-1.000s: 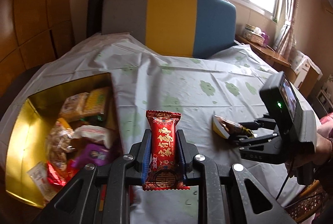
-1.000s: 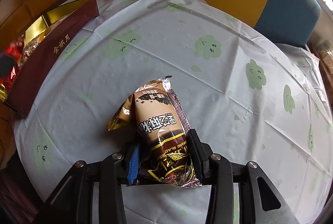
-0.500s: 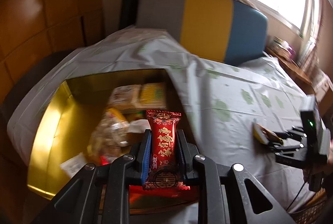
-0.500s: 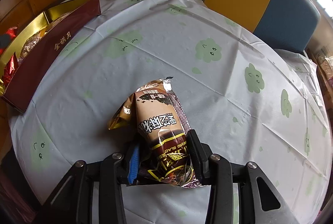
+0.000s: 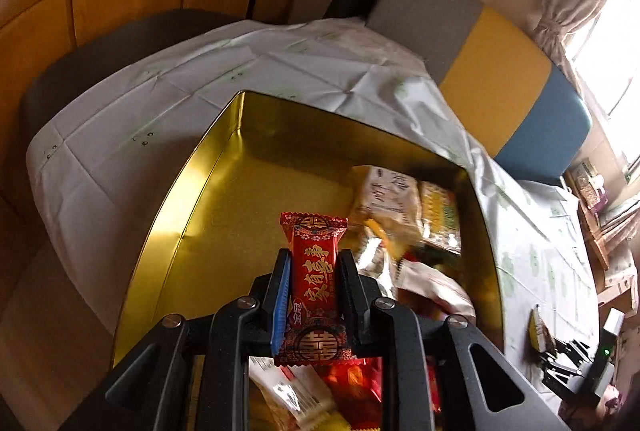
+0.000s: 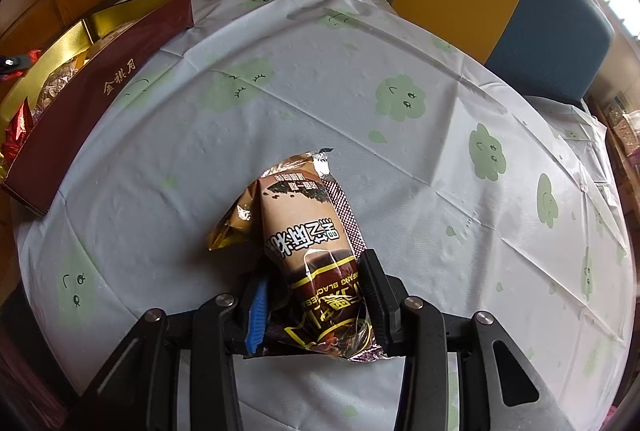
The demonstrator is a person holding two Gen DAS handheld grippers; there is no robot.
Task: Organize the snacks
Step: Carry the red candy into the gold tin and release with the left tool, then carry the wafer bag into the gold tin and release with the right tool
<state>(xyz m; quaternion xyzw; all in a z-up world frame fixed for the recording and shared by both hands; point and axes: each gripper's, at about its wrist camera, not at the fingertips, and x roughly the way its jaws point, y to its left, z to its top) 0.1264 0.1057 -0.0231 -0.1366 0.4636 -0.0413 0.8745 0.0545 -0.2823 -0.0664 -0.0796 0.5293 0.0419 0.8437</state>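
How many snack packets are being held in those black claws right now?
2. A red packet is pinched in the left gripper over the gold box. A brown packet is pinched in the right gripper above the tablecloth.

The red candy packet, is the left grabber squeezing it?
Touching. In the left wrist view, the left gripper has both fingers pressed against the sides of the red candy packet, above the gold box.

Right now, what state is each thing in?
Left gripper: shut on the red packet, above the box.
Right gripper: shut on the brown packet, on the tablecloth.
Gold box: open, partly filled with snacks.
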